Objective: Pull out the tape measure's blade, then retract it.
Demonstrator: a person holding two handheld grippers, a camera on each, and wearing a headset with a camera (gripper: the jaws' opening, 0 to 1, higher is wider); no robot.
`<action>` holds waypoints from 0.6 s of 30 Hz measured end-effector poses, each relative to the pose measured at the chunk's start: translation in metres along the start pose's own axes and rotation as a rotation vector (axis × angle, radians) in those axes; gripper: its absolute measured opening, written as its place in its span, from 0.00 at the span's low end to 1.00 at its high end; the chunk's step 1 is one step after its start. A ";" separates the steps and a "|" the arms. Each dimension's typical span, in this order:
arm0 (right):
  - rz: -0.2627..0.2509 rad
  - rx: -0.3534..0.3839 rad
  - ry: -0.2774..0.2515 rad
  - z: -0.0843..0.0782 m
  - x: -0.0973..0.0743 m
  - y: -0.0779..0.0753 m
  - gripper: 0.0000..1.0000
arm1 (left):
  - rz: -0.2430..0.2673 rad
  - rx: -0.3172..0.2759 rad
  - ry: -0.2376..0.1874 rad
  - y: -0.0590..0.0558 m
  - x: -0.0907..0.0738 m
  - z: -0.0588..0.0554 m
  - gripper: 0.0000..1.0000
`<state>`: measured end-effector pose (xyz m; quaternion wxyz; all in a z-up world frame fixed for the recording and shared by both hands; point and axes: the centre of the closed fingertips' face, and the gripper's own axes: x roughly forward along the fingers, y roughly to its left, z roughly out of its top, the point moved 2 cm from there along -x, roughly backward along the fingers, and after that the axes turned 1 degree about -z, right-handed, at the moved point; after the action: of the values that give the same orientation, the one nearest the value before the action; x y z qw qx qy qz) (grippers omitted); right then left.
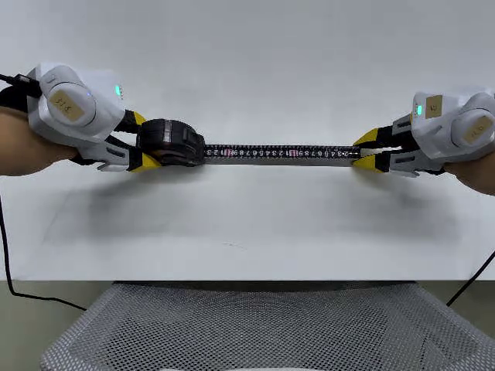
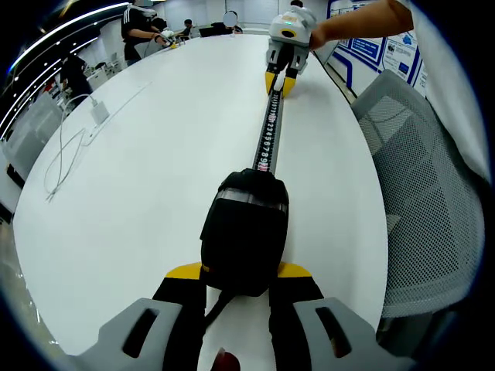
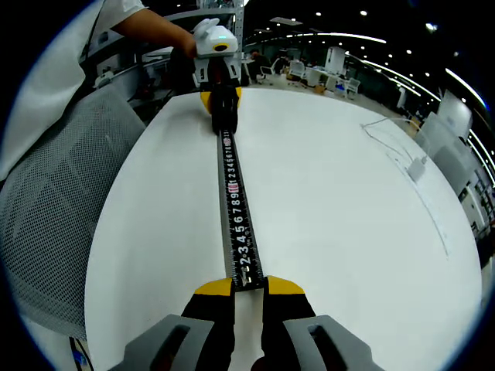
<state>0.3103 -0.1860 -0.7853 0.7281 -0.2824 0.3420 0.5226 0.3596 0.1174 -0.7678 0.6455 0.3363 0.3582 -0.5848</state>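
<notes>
chair: grey mesh chair, nearest, tucked under the counter's front edge
counter: white counter, carries the work
left gripper: left gripper, jaws spread to the width of the body and clamped on either side of the tape measure body; likely grips it as the anchor so that only the blade travels
tape measure: black body sits at the left, mouth facing the right gripper
blade: blade is drawn out in a straight line between the two grippers, numbers up; can't tell whether it touches the counter
right gripper: right gripper, jaws nearly closed, pinching the blade's end; the grip looks meant to hold it taut against the spring
stage: judged as pull-out done or nearly done, retract not yet begun
next: probably ease the right gripper toward the body so the blade doesn't snap
far: white cable lies well apart from the tape measure; people at the far end
</notes>
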 end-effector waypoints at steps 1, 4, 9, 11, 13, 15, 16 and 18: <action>0.000 0.002 0.002 -0.001 0.000 0.000 0.08 | 0.000 0.000 0.001 0.000 0.000 0.000 0.26; -0.002 0.005 0.003 -0.002 -0.002 0.000 0.08 | 0.001 0.001 0.001 0.000 0.000 0.000 0.26; -0.003 0.004 0.012 -0.007 -0.005 0.000 0.08 | 0.000 0.001 0.003 0.000 0.000 0.000 0.26; -0.006 0.009 0.017 -0.010 -0.006 -0.001 0.08 | 0.001 0.001 0.001 0.000 0.000 0.000 0.26; -0.005 0.007 0.019 -0.012 -0.008 -0.002 0.08 | 0.001 0.001 0.001 0.000 0.000 0.000 0.26; -0.007 0.007 0.026 -0.014 -0.008 -0.002 0.08 | 0.002 0.002 0.000 0.000 0.000 0.001 0.26; -0.007 0.008 0.028 -0.014 -0.009 -0.002 0.09 | 0.002 0.001 0.000 0.000 0.000 0.001 0.26; -0.009 0.010 0.030 -0.015 -0.009 -0.003 0.09 | 0.002 -0.001 0.000 0.000 0.000 0.001 0.26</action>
<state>0.3082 -0.2032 -0.7870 0.7267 -0.2883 0.3541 0.5133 0.3599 0.1167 -0.7676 0.6462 0.3364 0.3582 -0.5839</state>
